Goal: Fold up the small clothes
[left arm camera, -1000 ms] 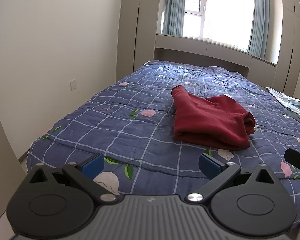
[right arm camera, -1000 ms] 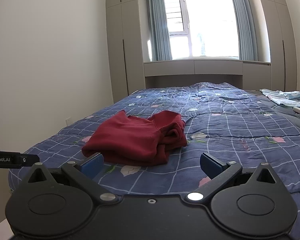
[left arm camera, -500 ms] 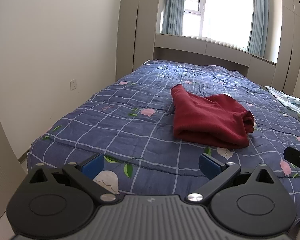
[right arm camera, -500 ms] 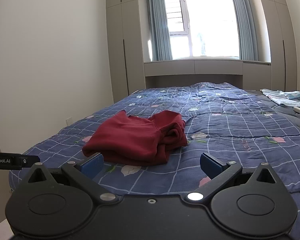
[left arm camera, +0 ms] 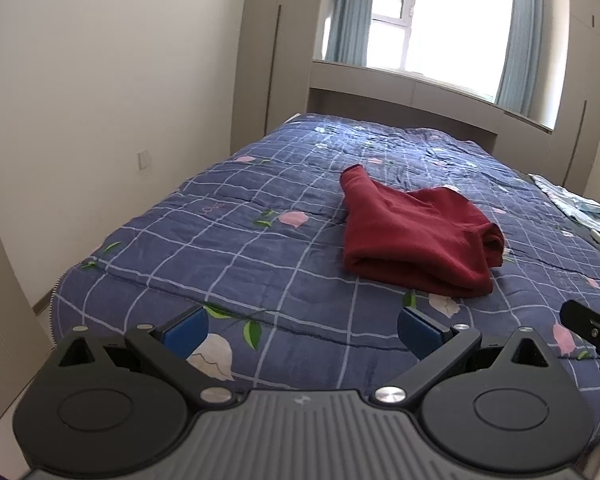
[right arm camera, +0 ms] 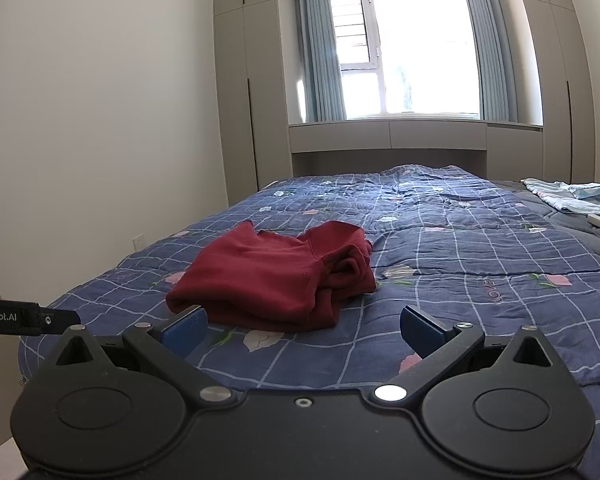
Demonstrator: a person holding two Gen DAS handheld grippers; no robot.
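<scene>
Dark red sweatshirt (left arm camera: pixel 416 236) lies folded into a thick bundle on the blue plaid quilt (left arm camera: pixel 228 248), toward the near end of the bed, w/ one corner (left arm camera: pixel 352 174) sticking out flat toward the window. In the right wrist view the same sweatshirt (right arm camera: pixel 276 276) shows its rolled, bunched folds on the side facing the far edge of the bed; the flat top layer faces the wall side.

Left gripper (left arm camera: pixel 302 326) hangs over the quilt's near edge, wall-side of the sweatshirt, blue pads (left arm camera: pixel 186 326) spread wide apart, nothing btwn them. Right gripper (right arm camera: pixel 302 324) also sits at the near edge, straight in front of the sweatshirt, pads (right arm camera: pixel 418 326) equally wide, holding nothing; its left pad overlaps the sweatshirt's near hem in view, contact can't be told. Left gripper's tip (right arm camera: pixel 28 316) pokes in wall-side of the sweatshirt.

Room around the sweatshirt: bare quilt on all sides, esp. a broad strip toward the wall and a long stretch toward the window. Quilt has white grid lines, pink flower + green leaf prints, some wrinkles near the window end.

Light blue clothes (right arm camera: pixel 572 196) lie well apart from the sweatshirt at the bed's far side. Beyond: window (right arm camera: pixel 408 52) w/ grey-blue curtains (right arm camera: pixel 320 48), beige cupboards (right arm camera: pixel 244 80), white wall w/ a socket (left arm camera: pixel 144 159).
</scene>
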